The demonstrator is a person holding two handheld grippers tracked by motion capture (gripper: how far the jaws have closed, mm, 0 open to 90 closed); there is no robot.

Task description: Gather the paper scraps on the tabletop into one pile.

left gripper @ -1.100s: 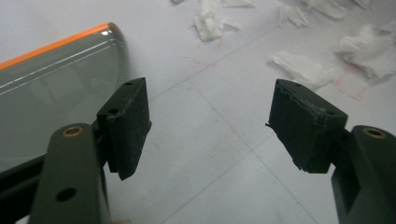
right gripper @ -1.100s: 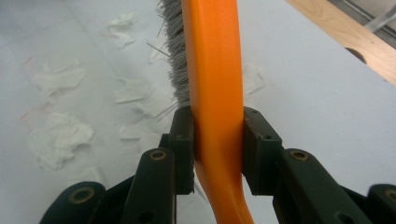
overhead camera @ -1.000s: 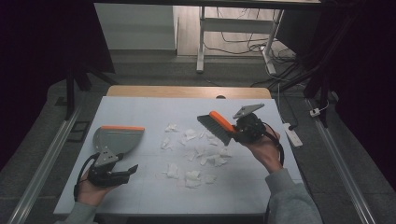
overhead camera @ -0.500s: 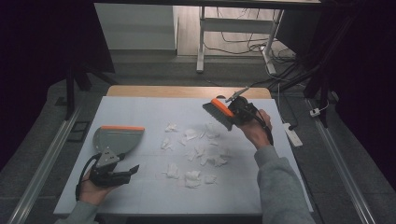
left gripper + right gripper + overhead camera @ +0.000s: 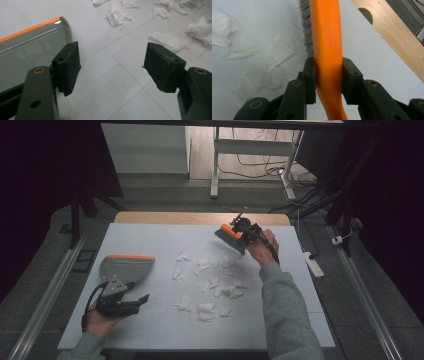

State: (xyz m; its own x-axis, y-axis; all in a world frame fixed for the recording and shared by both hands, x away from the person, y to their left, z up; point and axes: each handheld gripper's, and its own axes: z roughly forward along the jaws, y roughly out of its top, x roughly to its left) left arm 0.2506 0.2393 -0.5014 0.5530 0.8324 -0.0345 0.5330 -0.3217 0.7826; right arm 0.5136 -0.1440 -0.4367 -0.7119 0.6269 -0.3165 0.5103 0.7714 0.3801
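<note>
An orange-handled brush (image 5: pixel 231 238) with grey bristles is clamped in my right gripper (image 5: pixel 246 234), which hovers over the far right part of the table. In the right gripper view both pads squeeze the orange handle (image 5: pixel 327 50), bristles to its left. Several crumpled white paper scraps (image 5: pixel 210 282) lie scattered mid-table. A grey dustpan (image 5: pixel 126 268) with an orange edge rests at the left, just beyond my left gripper (image 5: pixel 131 300). My left gripper (image 5: pixel 112 67) stands open over bare table, the dustpan (image 5: pixel 27 47) beside its left jaw.
The light table top (image 5: pixel 160 240) ends in a wooden strip (image 5: pixel 200 218) along its far edge. A power strip (image 5: pixel 312 262) lies on the floor to the right. Metal rails run along both sides of the table.
My right gripper carried the brush away from me toward the table's far right and dipped slightly. The left gripper and dustpan stayed put.
</note>
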